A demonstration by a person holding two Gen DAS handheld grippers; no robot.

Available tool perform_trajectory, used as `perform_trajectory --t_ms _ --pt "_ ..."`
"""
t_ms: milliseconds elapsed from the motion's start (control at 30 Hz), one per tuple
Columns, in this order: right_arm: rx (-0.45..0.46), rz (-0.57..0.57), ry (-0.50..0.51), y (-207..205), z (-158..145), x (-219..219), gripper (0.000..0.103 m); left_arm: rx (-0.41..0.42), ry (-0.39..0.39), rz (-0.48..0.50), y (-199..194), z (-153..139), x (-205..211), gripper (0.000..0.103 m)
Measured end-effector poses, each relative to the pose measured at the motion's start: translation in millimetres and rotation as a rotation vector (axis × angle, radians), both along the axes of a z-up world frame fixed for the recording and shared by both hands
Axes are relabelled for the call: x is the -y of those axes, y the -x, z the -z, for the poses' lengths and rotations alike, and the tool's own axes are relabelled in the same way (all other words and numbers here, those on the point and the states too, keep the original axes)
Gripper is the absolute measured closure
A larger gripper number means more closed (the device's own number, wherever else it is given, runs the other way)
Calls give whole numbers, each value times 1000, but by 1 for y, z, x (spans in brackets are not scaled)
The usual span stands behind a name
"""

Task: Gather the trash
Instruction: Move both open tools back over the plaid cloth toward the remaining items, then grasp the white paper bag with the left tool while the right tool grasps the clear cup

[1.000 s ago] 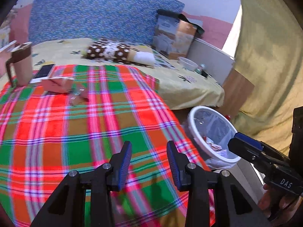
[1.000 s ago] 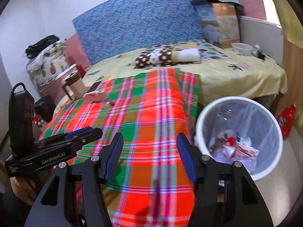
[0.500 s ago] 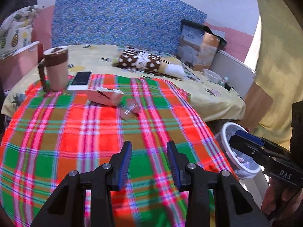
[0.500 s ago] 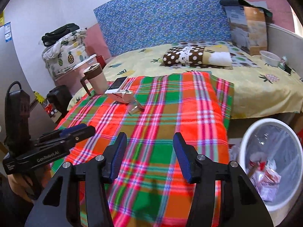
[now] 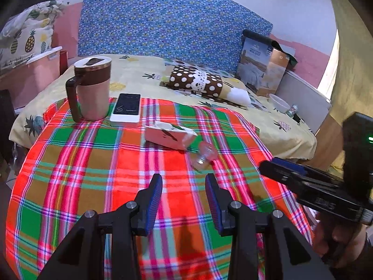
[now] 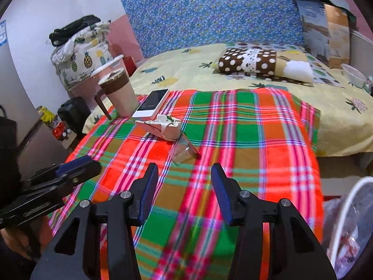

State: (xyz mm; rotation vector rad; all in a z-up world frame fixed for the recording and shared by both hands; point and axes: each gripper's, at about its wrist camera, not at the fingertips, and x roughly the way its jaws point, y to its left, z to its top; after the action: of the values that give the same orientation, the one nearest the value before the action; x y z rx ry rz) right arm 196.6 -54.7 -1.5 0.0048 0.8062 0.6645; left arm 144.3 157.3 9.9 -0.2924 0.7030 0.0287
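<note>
Left gripper (image 5: 183, 194): released, fingers spread wide, nothing between them, hanging over the plaid blanket (image 5: 81, 163) at the lower centre of the left view without touching it. Right gripper (image 6: 184, 186): likewise slack and empty, jaws well apart, low centre of the right view; I hold both level and pointed toward the litter, I judge so that either can reach in. Trash, item one: torn white carton (image 5: 169, 135), lying on its side mid-frame, just in front of the phone (image 5: 127, 109). Trash, item two: clear plastic cup (image 6: 183, 152), tipped over, touching or just beside the carton's near end, directly ahead of my right fingers. Not trash, I take it: the phone and the lidded mug (image 5: 92, 91), set together at the blanket's far left corner. Bin (image 6: 345, 212): white rim at the lower right edge of the right view, beside the bed, wrappers already inside. The cup looks the nearer first pick; thin walls may crumple.
</note>
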Motion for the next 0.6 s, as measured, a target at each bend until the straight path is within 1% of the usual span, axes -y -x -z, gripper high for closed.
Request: perform_trajectory --t_ms 200,400,467,500,567,600 --pt "-12 -22 34 -25 14 -26 54 -5 19 -30 -9 6 -27 65" --pt "-70 -19 54 -49 31 -45 54 -13 29 -42 -19 11 -43 65" --pt "-98 -28 62 -53 36 -49 68 -15 30 -41 -23 12 -45 65" --pt "-118 -35 62 -55 39 -51 71 -17 29 -41 -25 12 -45 65" --pt "-114 -39 51 -53 37 -48 76 -19 38 -36 -29 12 -47 65" --pt "-107 -39 50 -51 35 -46 83 -21 46 -32 -32 12 -46 65"
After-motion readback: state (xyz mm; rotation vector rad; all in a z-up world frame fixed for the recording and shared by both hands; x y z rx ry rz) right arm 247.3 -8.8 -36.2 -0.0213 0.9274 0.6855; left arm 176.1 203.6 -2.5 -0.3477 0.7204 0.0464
